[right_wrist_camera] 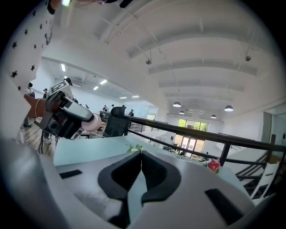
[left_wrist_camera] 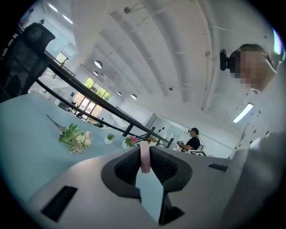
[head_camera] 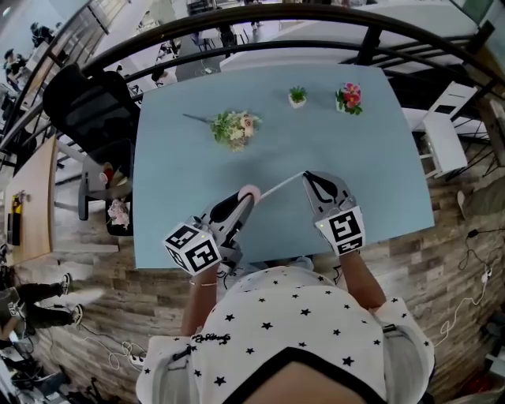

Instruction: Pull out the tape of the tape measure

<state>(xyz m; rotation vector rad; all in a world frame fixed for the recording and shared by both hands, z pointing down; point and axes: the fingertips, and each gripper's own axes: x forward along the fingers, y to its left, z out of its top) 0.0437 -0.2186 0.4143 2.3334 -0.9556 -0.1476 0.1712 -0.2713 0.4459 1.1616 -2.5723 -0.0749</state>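
Note:
A small pink round tape measure point(head_camera: 249, 192) is clamped between the jaws of my left gripper point(head_camera: 243, 199), just above the light blue table point(head_camera: 355, 158) near its front edge. In the left gripper view the pink case point(left_wrist_camera: 145, 156) stands edge-on between the black pads. A thin white tape point(head_camera: 280, 185) runs taut from the case up and right to the tip of my right gripper point(head_camera: 307, 176), which is shut on the tape's end. In the right gripper view the jaws meet with no gap, and the left gripper holding the pink case point(right_wrist_camera: 91, 121) shows at the left.
A loose bunch of flowers point(head_camera: 234, 127) lies mid-table. A small green pot plant point(head_camera: 297, 96) and a pink flower pot point(head_camera: 349, 99) stand at the far edge. A black office chair point(head_camera: 91, 106) is at the table's left, a dark railing point(head_camera: 260, 20) behind.

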